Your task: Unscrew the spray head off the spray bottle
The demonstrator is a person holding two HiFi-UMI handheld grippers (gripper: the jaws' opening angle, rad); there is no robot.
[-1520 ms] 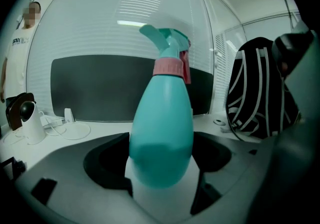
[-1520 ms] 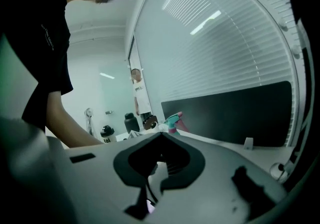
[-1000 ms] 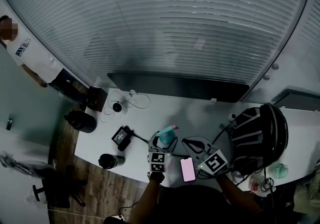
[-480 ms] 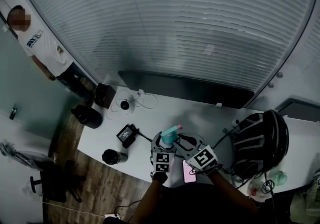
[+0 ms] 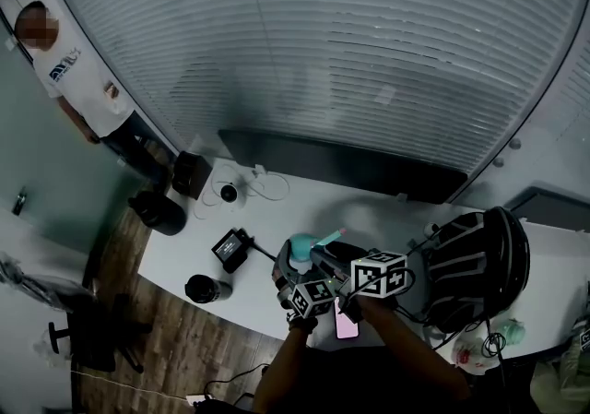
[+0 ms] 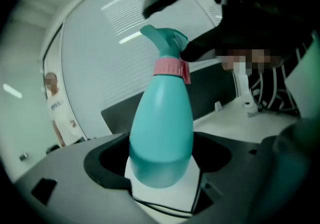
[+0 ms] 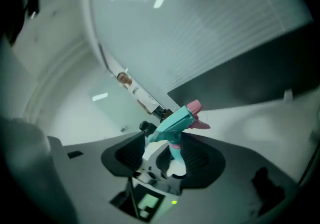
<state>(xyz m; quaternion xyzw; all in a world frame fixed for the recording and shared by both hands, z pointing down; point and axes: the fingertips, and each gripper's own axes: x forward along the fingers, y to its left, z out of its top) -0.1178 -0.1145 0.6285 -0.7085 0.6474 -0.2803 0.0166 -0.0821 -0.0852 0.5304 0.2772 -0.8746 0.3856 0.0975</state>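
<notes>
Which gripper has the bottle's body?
The left gripper: its jaws clamp the body of the spray bottle. The right gripper has the spray head between its opening jaws.

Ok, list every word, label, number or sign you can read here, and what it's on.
No text can be read.
Print on the bystander's white shirt: too blurred.
Black device: pale label, too small.
Marker cubes: square patterns only, no letters.
The spray bottle: no label shows.

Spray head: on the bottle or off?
On. In the left gripper view the spray head sits on the bottle, pink collar seated at the neck.
</notes>
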